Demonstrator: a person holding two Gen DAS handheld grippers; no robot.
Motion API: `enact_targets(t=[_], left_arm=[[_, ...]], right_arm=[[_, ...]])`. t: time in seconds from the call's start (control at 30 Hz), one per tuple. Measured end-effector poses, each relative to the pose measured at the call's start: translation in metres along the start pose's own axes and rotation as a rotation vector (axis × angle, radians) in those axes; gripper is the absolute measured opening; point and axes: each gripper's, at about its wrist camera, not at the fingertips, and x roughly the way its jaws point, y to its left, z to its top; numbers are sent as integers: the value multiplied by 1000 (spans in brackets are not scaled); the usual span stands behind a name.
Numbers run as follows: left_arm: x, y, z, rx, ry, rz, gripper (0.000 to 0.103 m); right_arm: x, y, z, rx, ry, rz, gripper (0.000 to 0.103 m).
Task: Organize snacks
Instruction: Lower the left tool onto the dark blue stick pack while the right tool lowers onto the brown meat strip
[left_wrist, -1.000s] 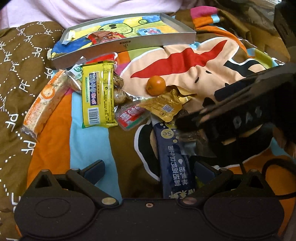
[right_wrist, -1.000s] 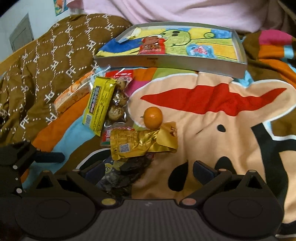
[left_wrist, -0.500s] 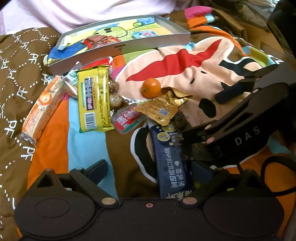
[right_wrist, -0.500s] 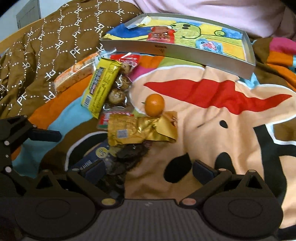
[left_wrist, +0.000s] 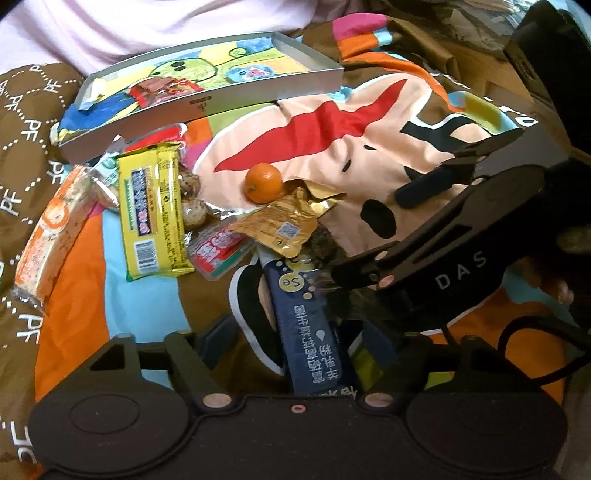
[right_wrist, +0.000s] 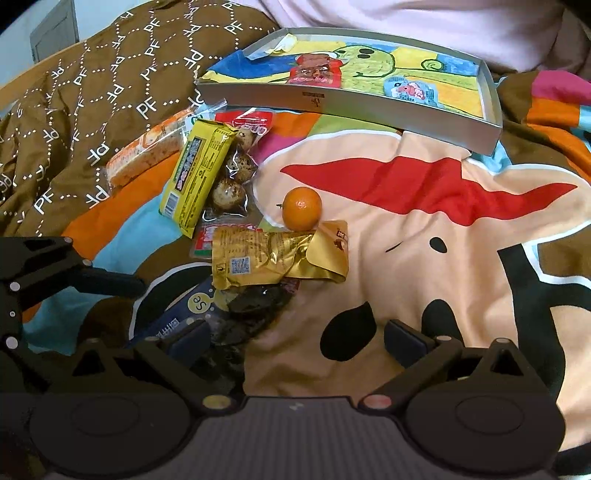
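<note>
Dark blue, the long snack pack (left_wrist: 314, 332) lies on the bright blanket (left_wrist: 369, 147) between the fingers of your left tongs (left_wrist: 291, 343), which have just been closing around it; you cannot tell if the pads press it yet. Your right tongs (right_wrist: 295, 338) gape wide with nothing gripped, just beside the gold pack (right_wrist: 273, 256) and near the small orange (right_wrist: 302, 207). The grey tray (right_wrist: 369, 110) sits beyond, near the person's pink top.
</note>
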Motion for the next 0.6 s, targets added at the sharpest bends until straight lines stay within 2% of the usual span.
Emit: enact_targets(t=[0.2,0.27,0.4,0.6], left_arm=[[4,-6,3,24,10,-39,60],[9,-3,5,-5,38,-37,50],[18,10,15,-89,89,-67,46],[21,18,22,-86,136,-64,34]], right_arm=[[-1,-3,1,18,-7,-5,101],[-1,-4,1,19,-6,-11,101],[-2,-6,1,28,-10,-15,101],[-2,-11,2,53,-18,-22,100]])
